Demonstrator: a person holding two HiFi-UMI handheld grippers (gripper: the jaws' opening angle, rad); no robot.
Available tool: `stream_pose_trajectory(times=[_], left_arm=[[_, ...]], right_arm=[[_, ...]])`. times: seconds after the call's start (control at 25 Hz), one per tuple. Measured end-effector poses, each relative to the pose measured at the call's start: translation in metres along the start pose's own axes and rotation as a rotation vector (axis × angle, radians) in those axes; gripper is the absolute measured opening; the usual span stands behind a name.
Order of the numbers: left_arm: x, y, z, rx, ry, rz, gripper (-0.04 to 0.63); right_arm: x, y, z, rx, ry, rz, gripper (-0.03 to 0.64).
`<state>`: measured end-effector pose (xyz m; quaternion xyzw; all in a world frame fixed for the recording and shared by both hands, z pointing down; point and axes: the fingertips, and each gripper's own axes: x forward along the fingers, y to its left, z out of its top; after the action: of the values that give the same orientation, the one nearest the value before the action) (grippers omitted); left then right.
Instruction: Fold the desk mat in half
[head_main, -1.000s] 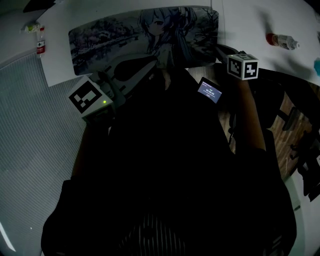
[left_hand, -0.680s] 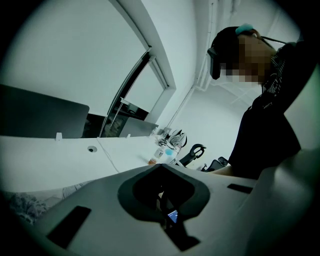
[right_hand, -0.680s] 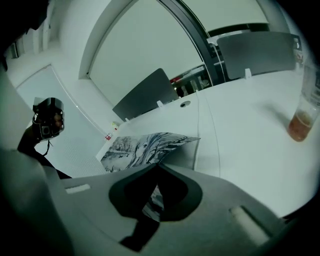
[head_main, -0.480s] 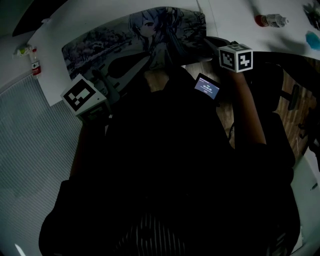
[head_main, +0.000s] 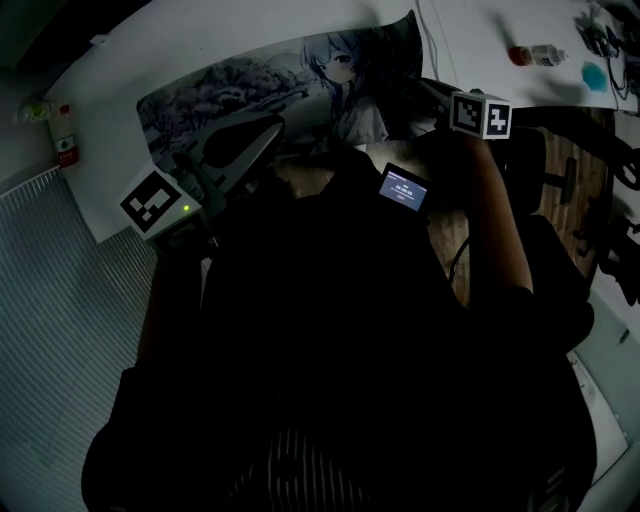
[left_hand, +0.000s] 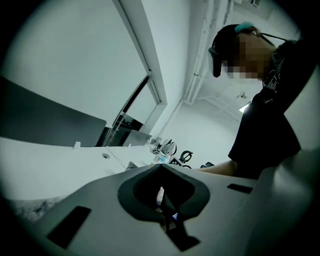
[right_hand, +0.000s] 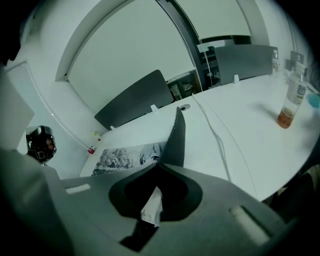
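Desk mat (right_hand: 176, 137): right end lifted edge-on, printed rest flat on desk (right_hand: 240, 115).
Right tool (right_hand: 160, 167): jaws clamped on that lifted end.
Left tool (left_hand: 161, 167): jaws together; any hold unclear.
Bottle (right_hand: 287, 107): standing at desk's right side.

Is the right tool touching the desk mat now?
Touching. The right gripper view shows a lifted edge of the desk mat pinched in the closed right tool.
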<state>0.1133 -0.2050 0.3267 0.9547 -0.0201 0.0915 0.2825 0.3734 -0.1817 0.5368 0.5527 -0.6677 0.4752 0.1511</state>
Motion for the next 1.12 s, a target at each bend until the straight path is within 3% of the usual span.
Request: stream_pose_trajectory(times=[0.12, 0.28, 0.48, 0.72, 1.12], left_arm=[[-0.077, 0.024, -0.005, -0.036, -0.029, 0.04, 0.008], [-0.167, 0.056, -0.004, 0.001, -0.063, 0.116, 0.008], [-0.254, 0.082, 0.0, -0.032, -0.135, 0.182, 0.008], [-0.3, 0.087, -0.007, -0.053, -0.205, 0.197, 0.008], [-0.348, 0.096, -0.016, -0.089, -0.271, 0.224, 0.008]], right_arm=[[0.012, 0.038, 0.001, 0.041, -0.025, -0.026, 0.012], [0.023, 0.08, 0.013, 0.04, -0.069, -0.041, 0.012], [0.046, 0.122, 0.03, 0.032, -0.078, -0.073, 0.011], [0.065, 0.169, 0.037, 0.025, -0.073, -0.052, 0.011], [0.116, 0.317, 0.062, -0.22, 0.021, 0.111, 0.011]])
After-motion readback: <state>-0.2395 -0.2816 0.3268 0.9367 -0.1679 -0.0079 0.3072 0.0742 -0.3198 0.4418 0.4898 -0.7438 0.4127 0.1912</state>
